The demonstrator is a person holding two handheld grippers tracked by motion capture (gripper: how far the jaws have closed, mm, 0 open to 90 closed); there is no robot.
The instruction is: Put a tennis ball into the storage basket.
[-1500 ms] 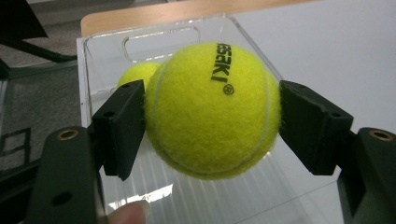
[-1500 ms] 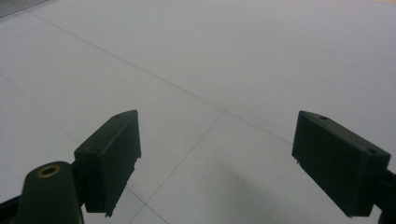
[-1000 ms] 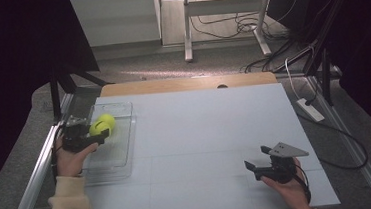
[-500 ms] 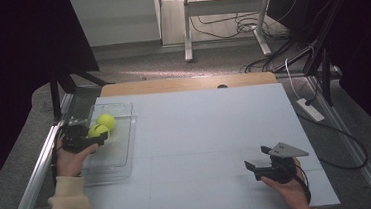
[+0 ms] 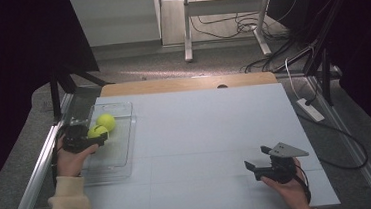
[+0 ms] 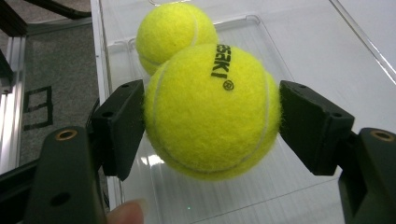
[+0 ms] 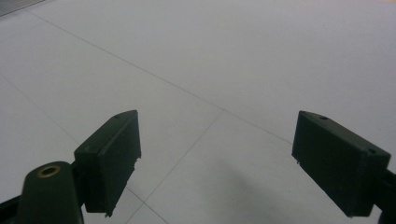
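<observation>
fuzzy yellow tennis ball (image 6: pixel 212 112) with black letters sits pinched between the two black jaws of the left tool (image 6: pixel 210 116), held just above the clear plastic tray (image 5: pixel 122 154) at the left side of the pale grey worktop (image 5: pixel 201 133). a second yellow tennis ball (image 6: pixel 175 30) lies in the tray right behind it, looking like it touches. the right tool (image 7: pixel 215 158) is spread wide with nothing in it, low over the bare worktop, well apart from the tray.

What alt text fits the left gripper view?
The left gripper clamps a yellow tennis ball between its black jaws above a clear plastic tray. A second tennis ball sits in the tray just behind it.
</observation>
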